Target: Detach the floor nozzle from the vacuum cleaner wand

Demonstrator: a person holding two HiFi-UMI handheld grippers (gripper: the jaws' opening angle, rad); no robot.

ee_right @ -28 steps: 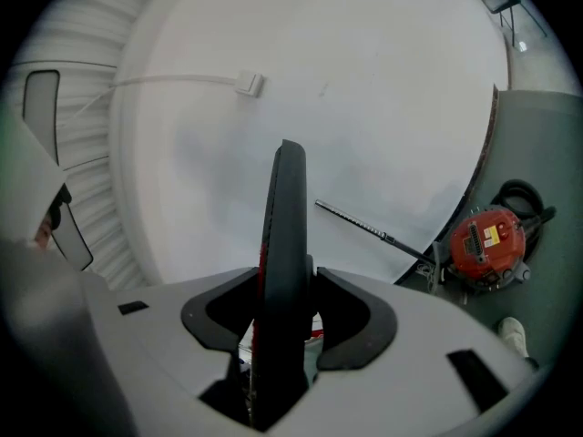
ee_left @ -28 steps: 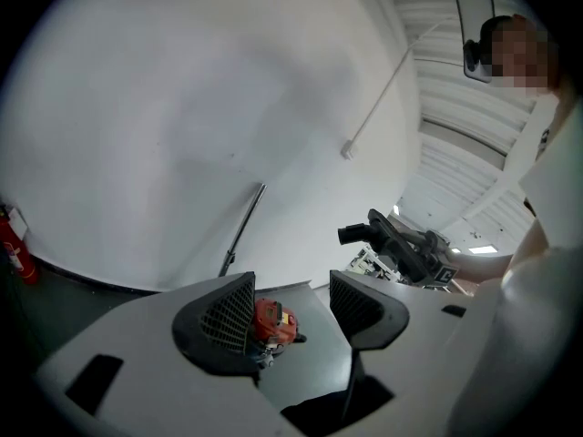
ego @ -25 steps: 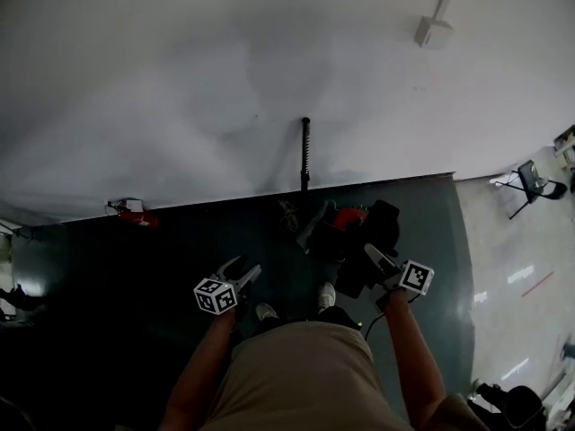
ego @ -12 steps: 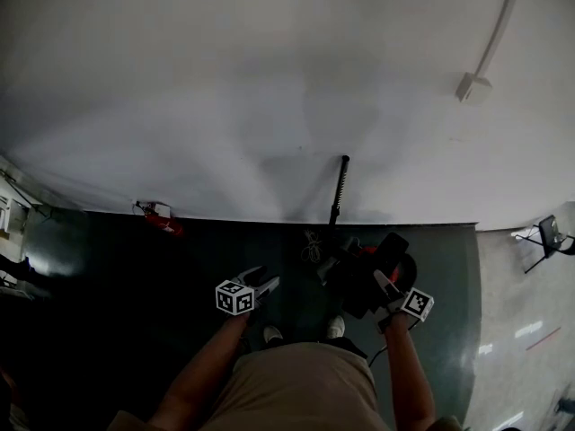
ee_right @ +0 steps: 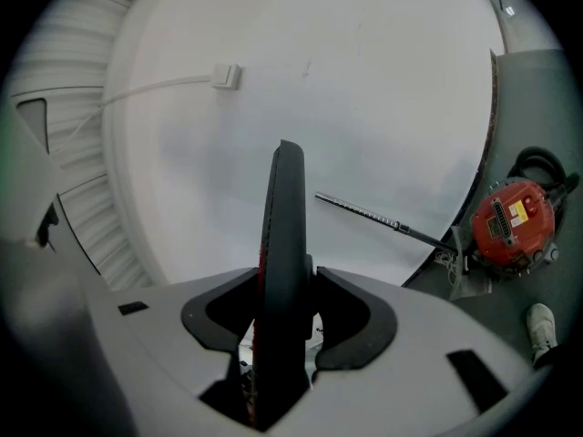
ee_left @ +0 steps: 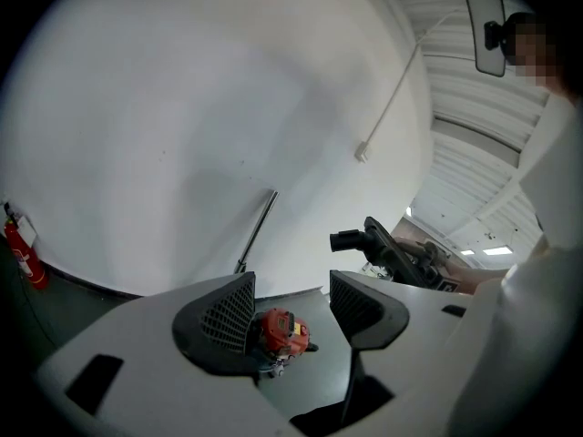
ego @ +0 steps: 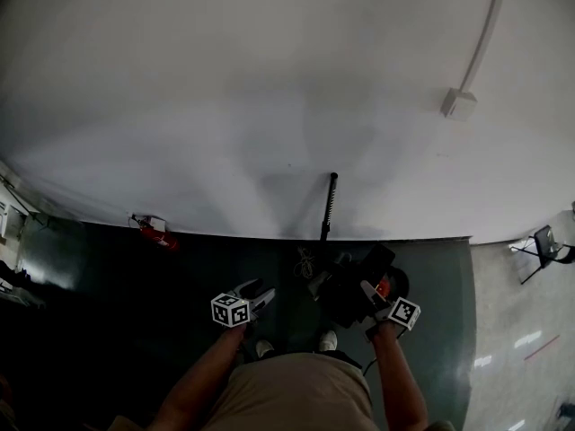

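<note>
Low in the head view, khaki clothing (ego: 296, 393) and white shoes (ego: 328, 340) show. The left gripper (ego: 262, 289) and right gripper (ego: 367, 291) are pale grey with black-and-white marker cubes (ego: 230, 310).

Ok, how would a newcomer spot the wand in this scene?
Find the big white wall. Where it meets the dark floor, beside the red vacuum, the wand leans up against it. It is the only long, thin, dark rod; its neighbours are squat and sit on the floor.
</note>
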